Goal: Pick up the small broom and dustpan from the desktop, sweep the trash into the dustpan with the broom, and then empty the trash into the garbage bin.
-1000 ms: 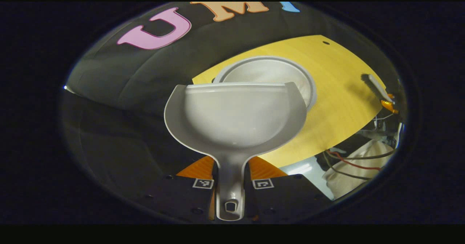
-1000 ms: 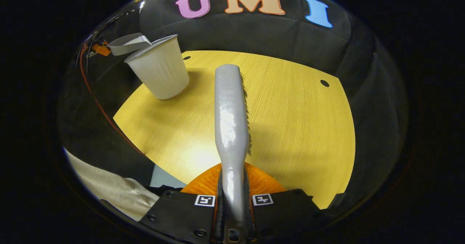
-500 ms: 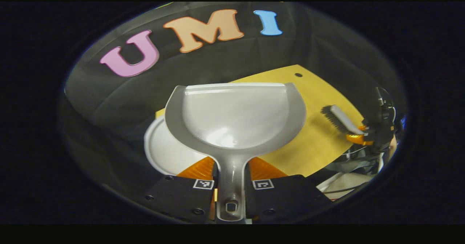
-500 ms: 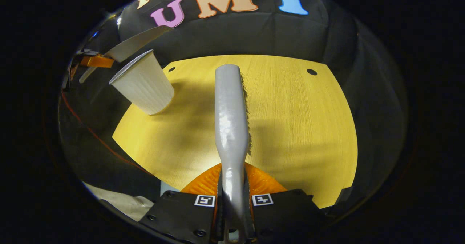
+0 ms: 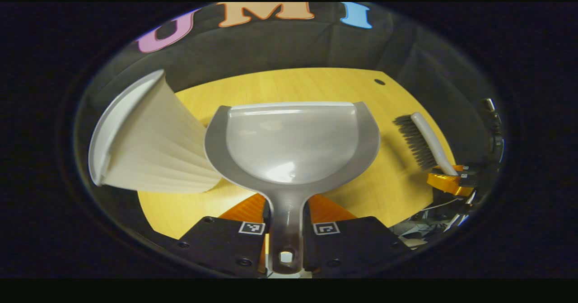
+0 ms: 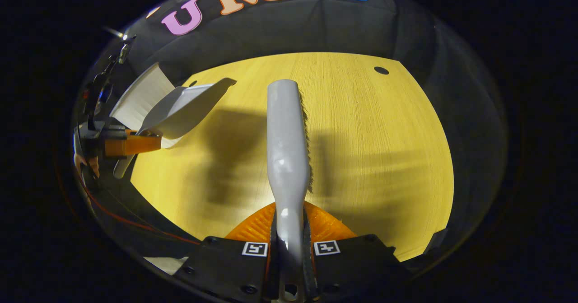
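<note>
Between your left gripper's (image 5: 286, 224) fingers, you've got the grey plastic dustpan (image 5: 292, 146) clamped by its handle, pan bare, above the yellow wooden desktop (image 5: 397, 190). Just left, the white ribbed garbage bin (image 5: 149, 145); its inside is hidden. Farther right, your right gripper (image 6: 289, 249) pinches the grey-handled, dark-bristled small broom (image 6: 287, 154).

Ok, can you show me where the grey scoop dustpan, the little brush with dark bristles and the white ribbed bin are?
Grey plastic dustpan (image 5: 291, 142): left gripper view, middle of its scoop.
Small grey broom with dark bristles (image 6: 285, 131): right gripper view, its back.
White ribbed garbage bin (image 5: 153, 151): left gripper view, its side wall.
</note>
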